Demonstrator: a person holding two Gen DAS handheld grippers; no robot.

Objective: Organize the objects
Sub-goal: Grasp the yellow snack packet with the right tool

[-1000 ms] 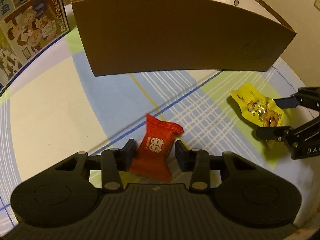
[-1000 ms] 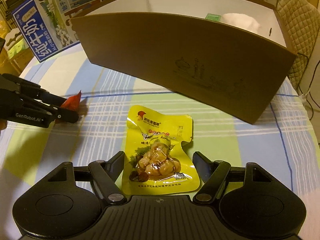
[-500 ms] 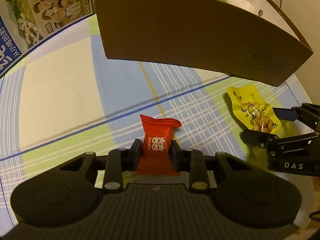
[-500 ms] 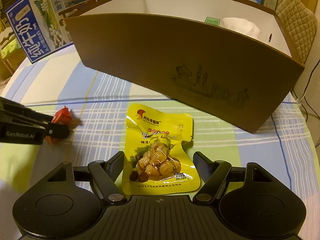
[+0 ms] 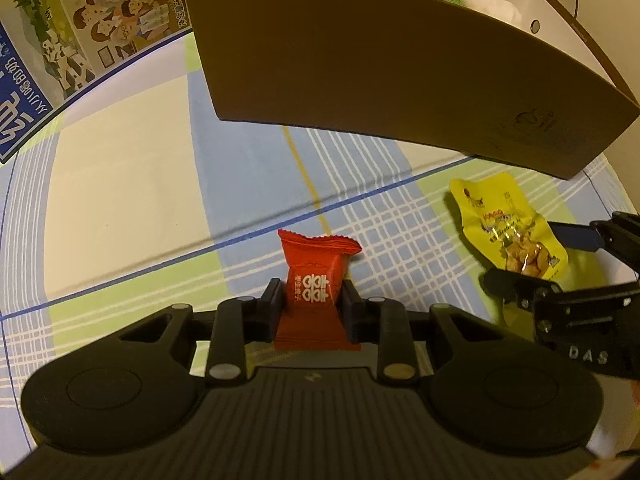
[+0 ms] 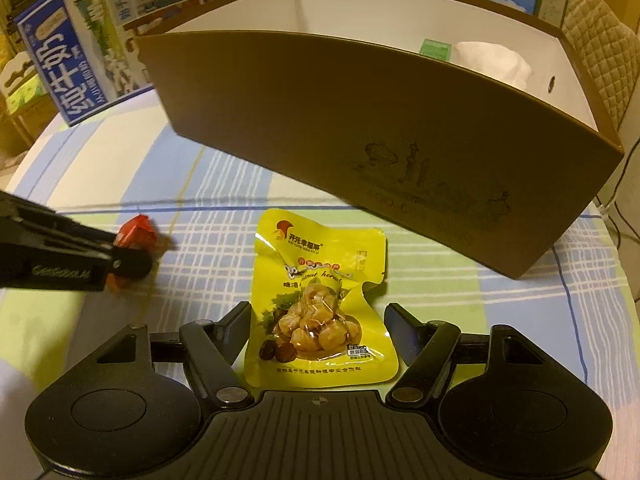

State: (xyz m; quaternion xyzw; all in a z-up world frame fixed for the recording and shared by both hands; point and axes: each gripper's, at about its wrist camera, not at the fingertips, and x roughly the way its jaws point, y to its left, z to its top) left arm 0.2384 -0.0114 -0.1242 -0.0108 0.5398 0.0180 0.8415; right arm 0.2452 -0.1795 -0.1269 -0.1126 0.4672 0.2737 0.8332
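My left gripper (image 5: 312, 296) is shut on a red candy packet (image 5: 314, 276) with white characters, held just above the checked tablecloth. From the right wrist view the same red packet (image 6: 136, 232) shows at the left, pinched by the left gripper (image 6: 124, 260). A yellow chestnut snack pouch (image 6: 320, 300) lies flat on the cloth between the fingers of my right gripper (image 6: 318, 328), which stands open around it without touching. The yellow pouch (image 5: 508, 228) also appears at the right of the left wrist view, with the right gripper (image 5: 532, 258) straddling it.
A large brown cardboard box (image 6: 360, 128) with a white inside stands just behind both packets; white tissue (image 6: 492, 60) and a green item (image 6: 434, 46) lie in it. A printed milk carton box (image 6: 76, 64) stands at the back left. The checked tablecloth (image 5: 120, 184) covers the table.
My left gripper closed on the red packet and lifted it upright. The right gripper stayed open around the yellow pouch, shifting only slightly.
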